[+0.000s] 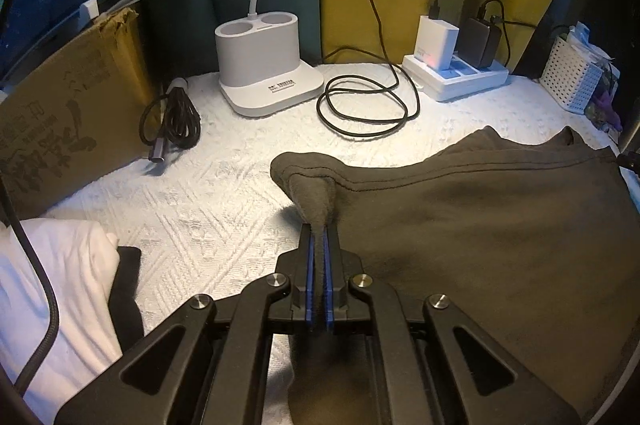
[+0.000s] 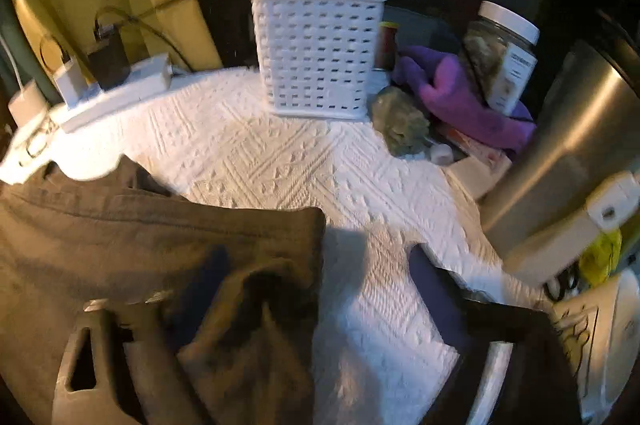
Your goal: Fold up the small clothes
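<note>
A fold of the dark cloth (image 1: 460, 225) is clenched by the left gripper (image 1: 319, 237). The right gripper (image 2: 320, 289) is released, jaws spread wide; the cloth's corner lies at its 9 o'clock.

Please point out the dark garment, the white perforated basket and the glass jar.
dark garment (image 1: 480, 225), left wrist view, flat middle.
white perforated basket (image 2: 316, 53), right wrist view, front wall.
glass jar (image 2: 500, 61), right wrist view, its side.
</note>
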Motion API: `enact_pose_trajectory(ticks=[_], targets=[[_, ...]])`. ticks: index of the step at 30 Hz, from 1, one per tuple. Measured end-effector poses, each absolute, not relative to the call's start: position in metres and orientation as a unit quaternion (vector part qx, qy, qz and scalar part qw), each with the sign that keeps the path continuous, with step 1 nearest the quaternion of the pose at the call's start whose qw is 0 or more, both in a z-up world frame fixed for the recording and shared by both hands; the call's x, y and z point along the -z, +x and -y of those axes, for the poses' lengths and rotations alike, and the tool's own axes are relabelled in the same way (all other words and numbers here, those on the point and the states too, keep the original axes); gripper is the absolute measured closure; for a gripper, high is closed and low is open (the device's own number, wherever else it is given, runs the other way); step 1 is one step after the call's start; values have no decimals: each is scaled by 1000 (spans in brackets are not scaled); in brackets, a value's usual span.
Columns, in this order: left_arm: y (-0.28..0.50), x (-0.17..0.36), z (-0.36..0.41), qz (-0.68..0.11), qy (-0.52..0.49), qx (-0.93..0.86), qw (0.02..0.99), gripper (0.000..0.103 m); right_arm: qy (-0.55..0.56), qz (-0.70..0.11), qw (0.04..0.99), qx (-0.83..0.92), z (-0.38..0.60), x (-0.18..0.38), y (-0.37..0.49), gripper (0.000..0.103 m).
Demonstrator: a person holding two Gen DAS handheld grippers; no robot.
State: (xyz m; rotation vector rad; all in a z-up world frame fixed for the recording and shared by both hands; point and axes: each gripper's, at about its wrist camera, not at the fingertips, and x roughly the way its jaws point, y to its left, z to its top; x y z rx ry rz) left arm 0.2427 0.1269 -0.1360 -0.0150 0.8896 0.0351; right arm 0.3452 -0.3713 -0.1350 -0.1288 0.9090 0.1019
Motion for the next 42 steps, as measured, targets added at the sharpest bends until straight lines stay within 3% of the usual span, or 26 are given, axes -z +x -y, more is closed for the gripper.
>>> enact_pose_trajectory(ticks=[3,5,6,7,8,10,11,12,13,21,31,32,34,36,38,40,42], targets=[[243,138,-129,-432,-10,-18,901,95,-65,-432,898,-54,375,135,337,11],[244,142,-132,-436,-15,-19,900,88,-73,-433,896,-67,373,139,339,32],[245,145,-134,-439,-19,-17,898,86,-76,-443,891,-70,370,145,343,54],[246,148,-135,-442,-22,-17,897,86,-78,-450,887,-71,369,150,347,62],[247,153,-136,-447,-27,-16,894,86,-75,-452,886,-77,368,154,350,64],[248,157,-139,-446,-36,-12,894,86,-67,-454,883,-101,363,156,355,91],[247,157,-139,-442,-35,-10,896,88,-80,-452,882,-104,356,155,357,95],[247,157,-139,-442,-33,-9,896,99,-99,-449,882,-100,350,155,358,98],[247,156,-139,-441,-31,-7,897,101,-113,-448,882,-97,344,155,361,99],[244,145,-148,-418,-42,-27,907,101,-137,-420,892,-94,327,138,381,99],[239,150,-145,-422,-30,-44,905,101,-146,-437,885,-71,340,158,376,97],[238,149,-145,-423,-32,-44,904,100,-145,-439,884,-69,341,157,375,87],[236,145,-145,-427,-38,-51,902,99,-152,-437,885,-46,348,155,369,50],[231,135,-141,-427,-32,-58,902,99,-141,-432,890,-26,357,150,362,32],[225,124,-134,-418,-22,-57,906,96,-122,-432,893,-27,368,145,352,32],[217,115,-128,-408,-25,-47,911,82,-121,-430,894,-25,374,143,341,32],[205,102,-117,-393,-31,-30,919,58,-122,-428,895,-23,379,138,327,32]])
